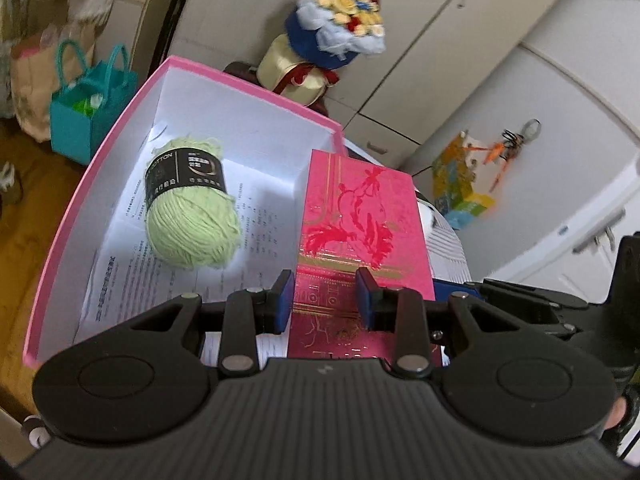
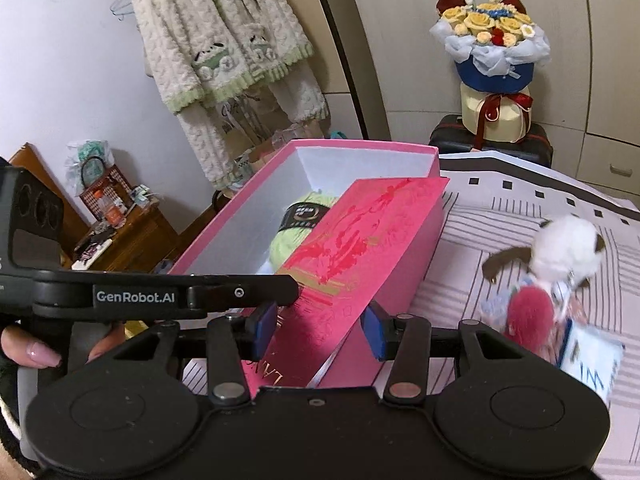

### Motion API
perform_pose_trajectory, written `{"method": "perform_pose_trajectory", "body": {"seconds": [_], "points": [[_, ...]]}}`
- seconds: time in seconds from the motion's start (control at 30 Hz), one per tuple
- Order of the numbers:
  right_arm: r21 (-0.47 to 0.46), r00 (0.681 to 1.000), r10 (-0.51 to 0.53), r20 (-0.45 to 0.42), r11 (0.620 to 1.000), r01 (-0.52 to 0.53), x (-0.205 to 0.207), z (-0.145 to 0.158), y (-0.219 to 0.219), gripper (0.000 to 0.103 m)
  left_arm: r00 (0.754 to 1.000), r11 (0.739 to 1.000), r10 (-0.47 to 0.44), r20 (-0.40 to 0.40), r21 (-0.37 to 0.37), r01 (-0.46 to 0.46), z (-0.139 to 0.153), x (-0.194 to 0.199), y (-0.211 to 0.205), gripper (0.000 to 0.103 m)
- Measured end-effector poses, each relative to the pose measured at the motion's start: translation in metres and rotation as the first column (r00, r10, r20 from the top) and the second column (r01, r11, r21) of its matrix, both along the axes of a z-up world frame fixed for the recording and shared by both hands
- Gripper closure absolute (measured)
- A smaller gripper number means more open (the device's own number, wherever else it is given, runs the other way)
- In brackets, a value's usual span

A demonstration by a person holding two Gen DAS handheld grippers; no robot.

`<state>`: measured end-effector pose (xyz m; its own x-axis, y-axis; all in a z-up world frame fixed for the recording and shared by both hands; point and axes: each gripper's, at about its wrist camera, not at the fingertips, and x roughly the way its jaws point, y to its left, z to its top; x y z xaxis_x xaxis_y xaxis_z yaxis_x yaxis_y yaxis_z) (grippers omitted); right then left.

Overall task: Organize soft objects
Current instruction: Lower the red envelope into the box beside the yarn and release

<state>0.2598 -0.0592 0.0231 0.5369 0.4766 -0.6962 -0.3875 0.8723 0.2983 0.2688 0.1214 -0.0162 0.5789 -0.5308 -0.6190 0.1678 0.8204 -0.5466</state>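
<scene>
Two grippers angled downward over the pink box.

A fluffy cream pyjama set hangs on the wall at eleven o'clock, above a cluttered wooden stand. At one o'clock, a bouquet of yellow fabric roses tops a cream cylinder on a dark suitcase. A teal gift bag sits at nine o'clock on the floor
</scene>
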Motion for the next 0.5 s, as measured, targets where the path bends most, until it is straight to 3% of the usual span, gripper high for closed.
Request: {"method": "perform_pose_trajectory", "body": {"seconds": [0.23, 0.3, 0.37, 0.5], "points": [[-0.084, 0.996, 0.082, -0.026, 0.993, -0.084, 0.04, -0.009, 0.017, 0.052, 0.994, 0.998, 0.066, -0.086, -0.019, -0.068, -0.024, 0.034, 0.006, 0.074], [-0.088, 0.992, 0.122, -0.043, 0.988, -0.125, 0.046, -0.012, 0.024, 0.058, 0.992, 0.998, 0.058, -0.113, -0.028, -0.062, -0.029, 0.04, 0.005, 0.082], [-0.093, 0.989, 0.136, -0.051, 0.986, -0.14, 0.049, -0.015, 0.026, 0.065, 0.99, 0.998, 0.066, -0.125, -0.012, -0.068, -0.032, 0.044, 0.004, 0.082], [-0.061, 0.986, 0.149, -0.077, 0.986, -0.154, 0.055, -0.025, 0.026, 0.067, 0.988, 0.996, 0.087, -0.126, 0.015, -0.086, -0.036, 0.044, 0.005, 0.082]]}}
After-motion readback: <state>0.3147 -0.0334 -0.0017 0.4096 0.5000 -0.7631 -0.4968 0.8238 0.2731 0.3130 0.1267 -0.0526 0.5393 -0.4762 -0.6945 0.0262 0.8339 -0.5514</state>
